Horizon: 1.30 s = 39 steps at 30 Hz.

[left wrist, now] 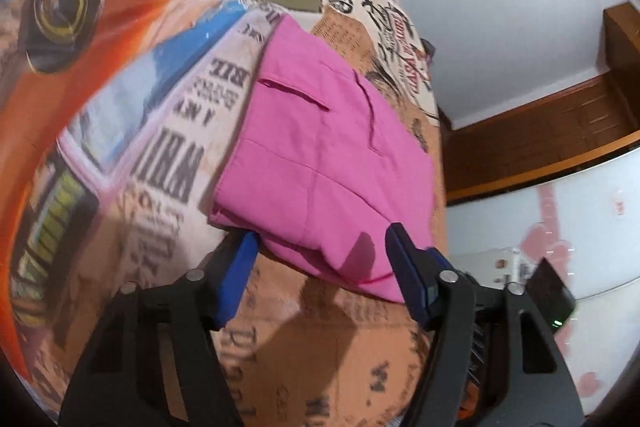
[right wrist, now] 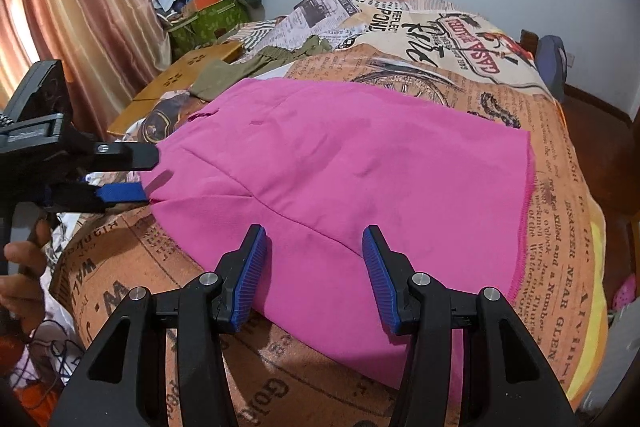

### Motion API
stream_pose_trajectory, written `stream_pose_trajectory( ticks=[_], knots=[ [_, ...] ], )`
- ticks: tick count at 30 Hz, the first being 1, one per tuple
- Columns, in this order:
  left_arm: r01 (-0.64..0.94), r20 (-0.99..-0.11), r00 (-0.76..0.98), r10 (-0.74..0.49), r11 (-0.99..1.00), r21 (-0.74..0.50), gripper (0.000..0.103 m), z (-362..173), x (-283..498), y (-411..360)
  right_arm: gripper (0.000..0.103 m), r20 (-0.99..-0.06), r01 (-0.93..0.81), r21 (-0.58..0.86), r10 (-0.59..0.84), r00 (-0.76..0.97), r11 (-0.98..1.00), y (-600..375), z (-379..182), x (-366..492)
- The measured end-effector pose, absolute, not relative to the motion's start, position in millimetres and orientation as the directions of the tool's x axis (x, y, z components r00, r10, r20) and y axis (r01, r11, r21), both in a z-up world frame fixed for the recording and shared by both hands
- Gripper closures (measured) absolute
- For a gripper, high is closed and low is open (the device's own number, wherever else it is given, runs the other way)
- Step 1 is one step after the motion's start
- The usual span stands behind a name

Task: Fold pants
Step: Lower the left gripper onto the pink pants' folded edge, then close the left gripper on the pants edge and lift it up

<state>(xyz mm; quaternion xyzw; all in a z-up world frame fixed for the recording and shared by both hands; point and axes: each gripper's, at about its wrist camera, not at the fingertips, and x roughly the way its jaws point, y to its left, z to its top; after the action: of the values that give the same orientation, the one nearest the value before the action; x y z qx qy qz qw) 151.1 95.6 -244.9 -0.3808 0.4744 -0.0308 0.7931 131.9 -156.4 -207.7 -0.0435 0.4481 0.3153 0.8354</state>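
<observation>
Both tongs stand with jaws apart and grip nothing. Your left tongs (left wrist: pixel 320 267) hover at the near corner of the pink pants (right wrist: pixel 340 179), with the cloth edge lying between the blue pads (left wrist: pixel 408 275) but not pressed by them. In the right wrist view the same left tongs (right wrist: pixel 150 175) appear at 9 o'clock, turned on their side, at the left edge of the garment. Your right tongs (right wrist: pixel 314 275) hover over the near hem at 6 o'clock, pads (right wrist: pixel 376 275) clear of the cloth on either side.

The pants lie flat in several layers on the printed bedspread (right wrist: pixel 560 227), filling the middle of the bed. A raw, frayed edge runs down the side at 3 o'clock. A green garment (right wrist: pixel 256 67) lies beyond at 11 o'clock, well apart from your work.

Expect the pants to be light, soft and limp. They offer no stiffness: any part you do not support is likely to sag and drag. The weave looks matte, so slipping in ribbed pads should be slight, but a shallow bite may catch only the top layer and let the fold separate.

Take hold at the edge, not mid-panel. Seat each pad well over the hem so that all layers enter the jaws. Grip the two near corners, one per tongs, kept level. Avoid the frayed side; loose threads may pull.
</observation>
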Motion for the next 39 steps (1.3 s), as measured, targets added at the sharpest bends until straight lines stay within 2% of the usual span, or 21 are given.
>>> stream_pose_trajectory(
  ticks=[4, 7, 9, 15, 21, 26, 30, 35, 39],
  knots=[
    [-0.334, -0.751, 0.551, -0.363, 0.729, -0.597, 0.041, -246, 163, 93, 0.057, -0.775, -0.564, 0.222, 0.495, 0.393, 0.795, -158, -209, 132],
    [-0.351, -0.778, 0.549, -0.305, 0.760, -0.546, 0.057, -246, 172, 93, 0.056, -0.775, -0.561, 0.227, 0.497, 0.390, 0.796, -159, -210, 133],
    [-0.359, -0.790, 0.551, -0.269, 0.778, -0.516, 0.074, -248, 176, 94, 0.056, -0.775, -0.560, 0.229, 0.497, 0.390, 0.796, -159, -210, 133],
    [-0.313, -0.793, 0.568, -0.220, 0.833, -0.456, 0.085, -240, 178, 89, 0.055, -0.781, -0.563, 0.233, 0.498, 0.378, 0.793, -159, -210, 138],
    [-0.262, -0.778, 0.611, -0.144, 0.891, -0.371, 0.089, -220, 163, 84, 0.055, -0.791, -0.583, 0.226, 0.496, 0.357, 0.781, -151, -207, 142],
    [-0.270, -0.746, 0.665, 0.036, 0.943, -0.196, 0.091, -196, 126, 87, 0.055, -0.784, -0.609, 0.242, 0.523, 0.336, 0.755, -128, -198, 143],
    [-0.276, -0.714, 0.689, 0.122, 0.956, -0.103, 0.091, -181, 104, 97, 0.055, -0.766, -0.626, 0.258, 0.551, 0.331, 0.736, -107, -192, 143],
    [-0.229, -0.650, 0.744, 0.158, 0.973, -0.025, 0.092, -157, 87, 92, 0.055, -0.792, -0.675, 0.258, 0.551, 0.262, 0.691, -77, -201, 135],
    [-0.138, -0.598, 0.793, 0.114, 0.990, 0.006, 0.092, -138, 89, 71, 0.054, -0.797, -0.696, 0.259, 0.555, 0.237, 0.669, -72, -205, 128]
  ],
)
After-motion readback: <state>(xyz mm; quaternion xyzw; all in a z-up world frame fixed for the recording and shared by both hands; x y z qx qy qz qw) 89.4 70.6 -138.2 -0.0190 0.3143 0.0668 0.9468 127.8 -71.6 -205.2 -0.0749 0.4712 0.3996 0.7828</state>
